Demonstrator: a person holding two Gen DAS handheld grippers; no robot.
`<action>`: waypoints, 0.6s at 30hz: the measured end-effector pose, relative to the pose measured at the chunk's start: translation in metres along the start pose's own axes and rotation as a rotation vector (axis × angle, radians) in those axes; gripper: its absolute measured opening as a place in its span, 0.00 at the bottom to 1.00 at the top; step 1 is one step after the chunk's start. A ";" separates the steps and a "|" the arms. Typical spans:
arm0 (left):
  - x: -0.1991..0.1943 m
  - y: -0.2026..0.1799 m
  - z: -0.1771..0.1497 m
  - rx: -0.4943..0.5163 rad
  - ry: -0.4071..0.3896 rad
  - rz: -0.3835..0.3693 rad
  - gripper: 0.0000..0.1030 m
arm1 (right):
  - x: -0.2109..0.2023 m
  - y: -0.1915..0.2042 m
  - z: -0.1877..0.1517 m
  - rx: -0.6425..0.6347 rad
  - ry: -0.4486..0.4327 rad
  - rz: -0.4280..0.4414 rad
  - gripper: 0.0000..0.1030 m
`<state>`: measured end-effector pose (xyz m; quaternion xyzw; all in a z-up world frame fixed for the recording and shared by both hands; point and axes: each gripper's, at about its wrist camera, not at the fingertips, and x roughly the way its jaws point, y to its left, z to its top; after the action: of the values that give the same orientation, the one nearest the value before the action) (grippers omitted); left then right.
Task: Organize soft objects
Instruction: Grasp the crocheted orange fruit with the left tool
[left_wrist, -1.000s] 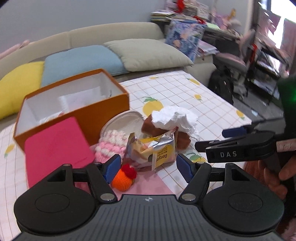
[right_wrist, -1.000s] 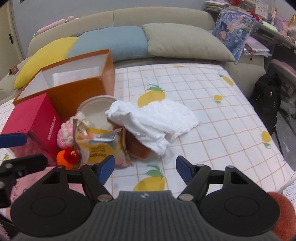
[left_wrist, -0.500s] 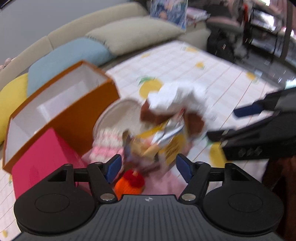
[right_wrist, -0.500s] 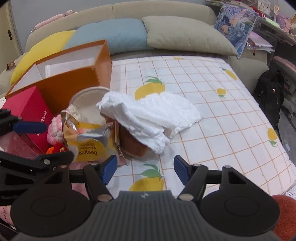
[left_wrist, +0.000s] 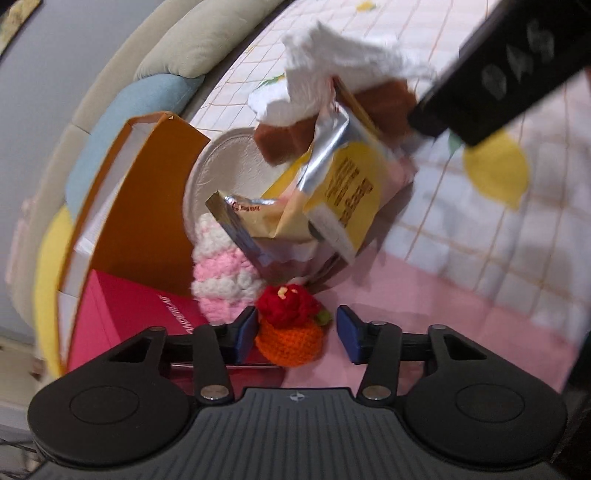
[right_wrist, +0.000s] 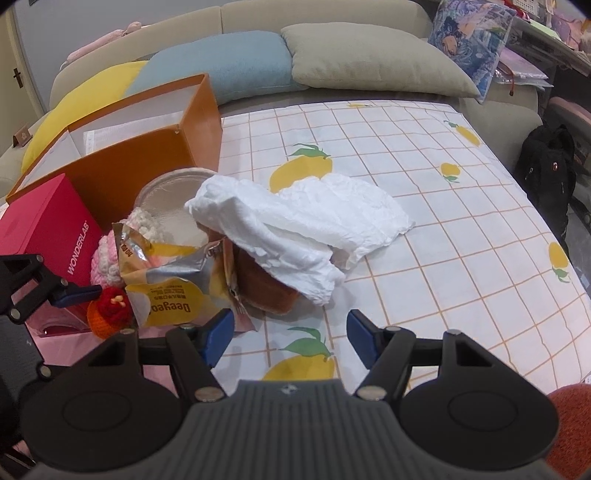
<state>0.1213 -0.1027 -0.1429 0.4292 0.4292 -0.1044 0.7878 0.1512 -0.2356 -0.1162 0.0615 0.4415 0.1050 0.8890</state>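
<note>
A small orange crochet toy with a red top (left_wrist: 290, 332) sits on the pink mat between the blue pads of my left gripper (left_wrist: 295, 334). Its jaws are closing; the left pad is at the toy's side and a gap shows at the right pad. In the right wrist view the same toy (right_wrist: 109, 312) lies beside one of the left gripper's fingers (right_wrist: 75, 293). My right gripper (right_wrist: 290, 336) stands open over the lemon-print cloth with nothing between its pads. Ahead lie a white cloth (right_wrist: 295, 225) draped over a brown block (right_wrist: 266, 291), a yellow snack bag (right_wrist: 166, 299) and a pink-and-white crochet piece (right_wrist: 105, 260).
An open orange box (right_wrist: 129, 162) stands at the back left, with a red box (right_wrist: 44, 229) in front of it and a round white lid (right_wrist: 170, 195) leaning beside it. Sofa cushions (right_wrist: 369, 62) line the far edge. A black backpack (right_wrist: 546, 166) sits off the right side.
My left gripper has dropped and rolled toward the orange toy, which now sits between narrower jaws. The right gripper has moved slightly closer to the pile.
</note>
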 end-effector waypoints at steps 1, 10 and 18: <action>0.001 -0.001 0.000 0.010 0.005 0.010 0.50 | 0.000 0.000 0.000 0.002 0.001 0.001 0.65; -0.006 0.013 -0.002 -0.131 -0.028 -0.045 0.45 | -0.004 0.003 0.001 -0.021 -0.030 0.035 0.63; -0.047 0.051 -0.008 -0.398 -0.111 -0.135 0.44 | -0.016 0.008 0.019 -0.041 -0.140 0.084 0.55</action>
<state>0.1158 -0.0750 -0.0790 0.2292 0.4251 -0.0934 0.8706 0.1560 -0.2320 -0.0906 0.0689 0.3730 0.1468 0.9135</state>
